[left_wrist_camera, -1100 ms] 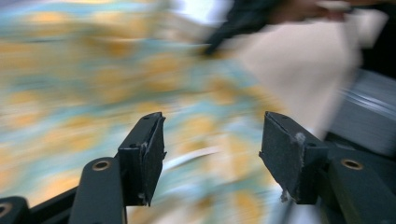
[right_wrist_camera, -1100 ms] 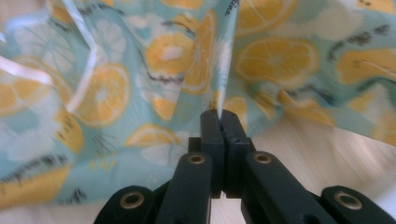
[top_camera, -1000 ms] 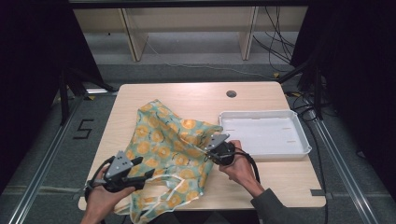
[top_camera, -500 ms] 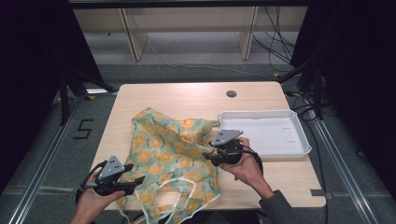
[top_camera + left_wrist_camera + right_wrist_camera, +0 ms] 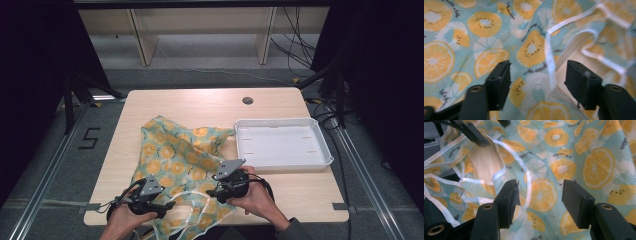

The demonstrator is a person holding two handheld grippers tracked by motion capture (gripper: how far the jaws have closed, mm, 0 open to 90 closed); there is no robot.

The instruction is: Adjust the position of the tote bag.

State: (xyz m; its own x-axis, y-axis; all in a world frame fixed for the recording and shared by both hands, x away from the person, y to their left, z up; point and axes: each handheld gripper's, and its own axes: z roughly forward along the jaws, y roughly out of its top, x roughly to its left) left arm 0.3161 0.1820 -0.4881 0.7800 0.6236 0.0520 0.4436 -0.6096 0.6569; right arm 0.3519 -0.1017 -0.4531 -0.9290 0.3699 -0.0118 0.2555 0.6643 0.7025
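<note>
- High view: fruit-print cloth lies crumpled on the worktop, from the middle toward the near edge; its near part hangs over that edge. White ribbon trim loops across the near part.
- High view: left claw sits at the near-left of the cloth, right claw at its near-right; each is held in a hand. Jaw spacing cannot be read from here.
- High view: white tray, empty, stands right of the cloth, just beside its far-right corner. A small round hole lies far in the worktop, well apart.
- Left gripper view: jaws stand wide, nothing between them; cloth directly below, with a strip of trim running between the jaws.
- Right gripper view: jaws wide, empty, over cloth; trim curves just beside the left jaw. The other claw's dark jaw shows top left.
- Judgement: cloth is light, soft, limp; it will bunch and drag. The trim or a hemmed edge gives the firmer hold.
- Judgement: loose trim loops may snag a jaw; the tray wall crowds the right side.
</note>
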